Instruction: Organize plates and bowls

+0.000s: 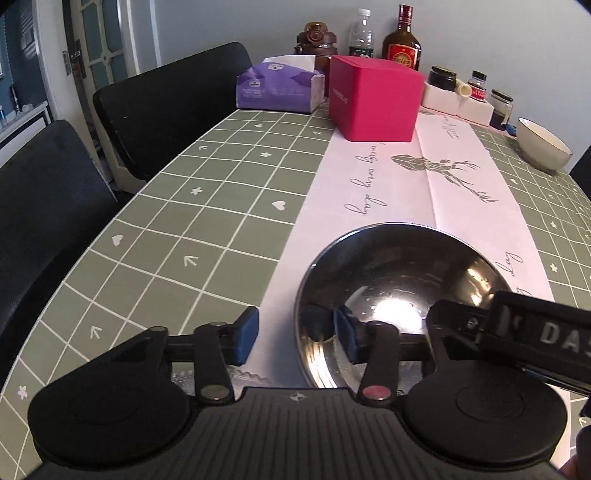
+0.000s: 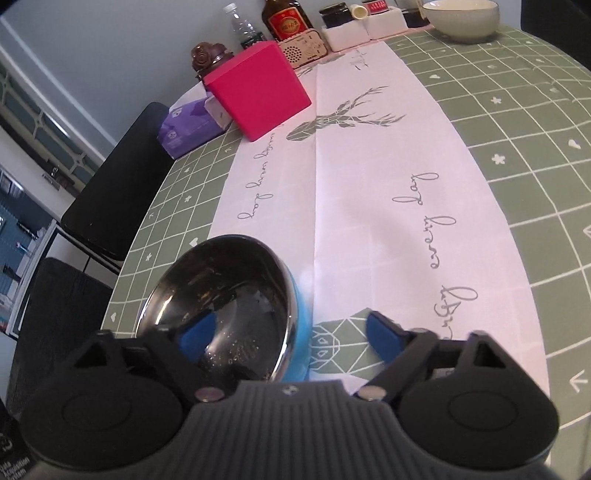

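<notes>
A steel bowl (image 1: 399,288) with a blue outer wall (image 2: 301,314) sits on the white table runner near the front edge. My left gripper (image 1: 299,334) is open and straddles the bowl's left rim, one blue pad outside and one inside. My right gripper (image 2: 291,332) is open and straddles the bowl's right rim, left pad inside, right pad outside over the runner. The right gripper's body shows at the right of the left wrist view (image 1: 517,325). A white ceramic bowl (image 1: 543,147) stands at the far right of the table; it also shows in the right wrist view (image 2: 461,18).
A pink box (image 1: 376,99), a purple tissue pack (image 1: 277,86), bottles (image 1: 400,40) and dark jars (image 1: 441,77) line the table's far end. Two black chairs (image 1: 166,103) stand along the left side. The green grid tablecloth (image 1: 184,206) covers the table.
</notes>
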